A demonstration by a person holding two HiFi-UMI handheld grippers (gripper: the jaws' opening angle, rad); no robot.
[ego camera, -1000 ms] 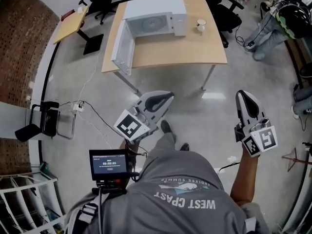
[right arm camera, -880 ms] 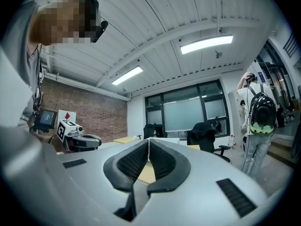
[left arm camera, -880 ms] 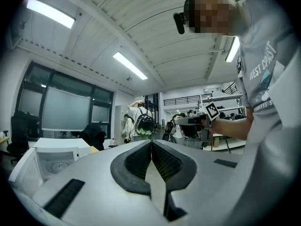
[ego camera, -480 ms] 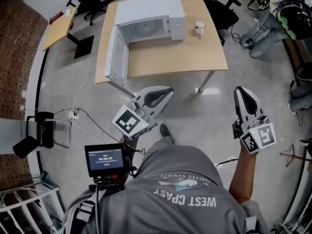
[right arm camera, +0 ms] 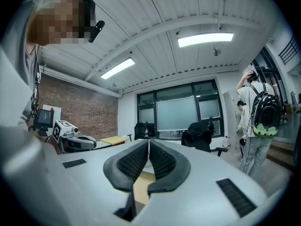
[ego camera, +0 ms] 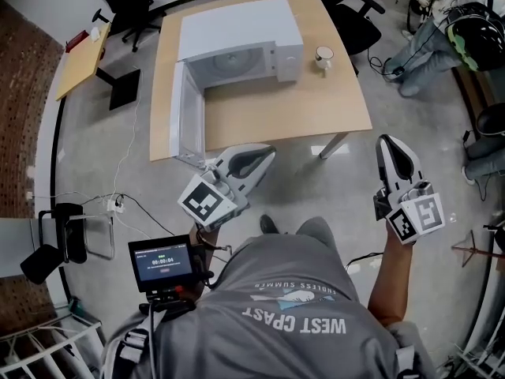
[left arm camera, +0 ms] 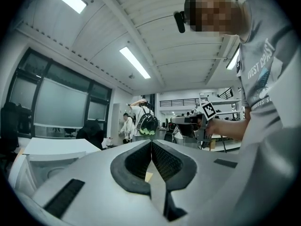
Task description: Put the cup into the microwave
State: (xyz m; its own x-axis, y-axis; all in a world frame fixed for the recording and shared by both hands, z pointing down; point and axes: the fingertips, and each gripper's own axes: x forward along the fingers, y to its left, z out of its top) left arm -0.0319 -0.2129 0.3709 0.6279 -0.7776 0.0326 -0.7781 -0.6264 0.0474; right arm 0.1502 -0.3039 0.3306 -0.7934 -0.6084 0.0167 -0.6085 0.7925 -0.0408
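A white cup (ego camera: 324, 55) stands on the wooden table (ego camera: 316, 105), just right of the white microwave (ego camera: 237, 30). The microwave's door (ego camera: 185, 117) hangs wide open toward the table's left front corner, and its cavity shows empty. Both grippers are held over the floor, short of the table. My left gripper (ego camera: 267, 153) is shut and holds nothing, with its tips meeting (left arm camera: 151, 142). My right gripper (ego camera: 386, 143) is also shut and empty (right arm camera: 148, 141). The microwave (left arm camera: 47, 149) appears low at the left of the left gripper view.
Black office chairs (ego camera: 351, 14) stand behind the table. A small side table (ego camera: 83, 61) is at the far left, and a cable (ego camera: 134, 204) runs across the floor. A person with a backpack (ego camera: 473, 22) stands at the far right. A small monitor (ego camera: 162, 263) hangs at my chest.
The table and microwave have slid lower and nearer in the head view as I walk toward them. Both grippers stay shut and keep their pose.
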